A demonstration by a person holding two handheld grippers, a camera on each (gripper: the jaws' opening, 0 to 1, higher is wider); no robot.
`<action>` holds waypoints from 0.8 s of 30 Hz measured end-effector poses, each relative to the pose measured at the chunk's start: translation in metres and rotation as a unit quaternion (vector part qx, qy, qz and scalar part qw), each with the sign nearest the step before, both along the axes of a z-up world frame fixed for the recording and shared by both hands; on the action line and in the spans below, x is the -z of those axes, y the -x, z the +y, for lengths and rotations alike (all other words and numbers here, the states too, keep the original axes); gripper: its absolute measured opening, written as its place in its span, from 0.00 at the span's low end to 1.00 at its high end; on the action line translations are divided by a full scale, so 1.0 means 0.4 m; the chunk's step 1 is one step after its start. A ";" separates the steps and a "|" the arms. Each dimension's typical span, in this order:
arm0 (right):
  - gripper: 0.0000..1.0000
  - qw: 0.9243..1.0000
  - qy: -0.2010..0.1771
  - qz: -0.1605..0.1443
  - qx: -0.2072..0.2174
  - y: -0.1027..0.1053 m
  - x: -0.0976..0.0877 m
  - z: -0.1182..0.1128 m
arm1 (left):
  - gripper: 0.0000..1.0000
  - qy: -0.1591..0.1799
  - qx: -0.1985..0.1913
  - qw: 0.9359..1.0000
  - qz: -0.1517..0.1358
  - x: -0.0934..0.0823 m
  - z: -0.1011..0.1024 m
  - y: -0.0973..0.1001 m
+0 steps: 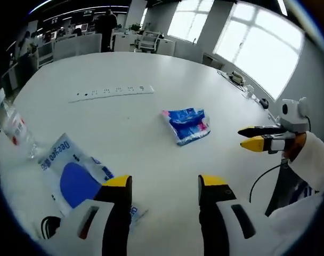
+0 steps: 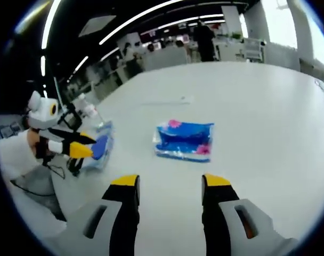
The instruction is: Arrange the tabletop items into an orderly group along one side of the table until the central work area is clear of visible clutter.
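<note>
Left gripper (image 1: 164,184) jaws stand apart, nothing between them, over the white table (image 1: 124,64) near its near edge. Just beside its left jaw lies a clear pouch with a blue oval (image 1: 71,176), touching the table; a black cable loop (image 1: 47,226) sits at the edge below it. Right gripper (image 2: 170,184) jaws likewise spread, empty. Blue tissue pack (image 2: 183,141) lies flat mid-table, ahead of both grippers. Plastic bottle (image 1: 13,128) stands at the left edge beyond the pouch. White power strip (image 1: 111,93) lies farther across. Far off, desks and a standing person (image 1: 106,26).
</note>
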State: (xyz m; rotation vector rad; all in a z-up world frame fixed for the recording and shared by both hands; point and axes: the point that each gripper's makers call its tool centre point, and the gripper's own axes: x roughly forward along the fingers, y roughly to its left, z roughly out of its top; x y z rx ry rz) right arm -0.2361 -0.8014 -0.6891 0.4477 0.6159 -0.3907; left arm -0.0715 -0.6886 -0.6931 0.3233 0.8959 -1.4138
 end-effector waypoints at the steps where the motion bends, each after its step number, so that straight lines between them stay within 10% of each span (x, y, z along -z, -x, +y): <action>1: 0.45 1.000 -0.001 0.001 0.001 0.006 0.001 0.011 | 0.50 0.001 -0.003 1.000 0.002 0.000 0.009 0.000; 24: 0.43 0.999 -0.045 0.008 0.011 0.012 0.040 0.114 | 0.49 -0.003 -0.070 0.997 0.040 0.034 0.137 -0.007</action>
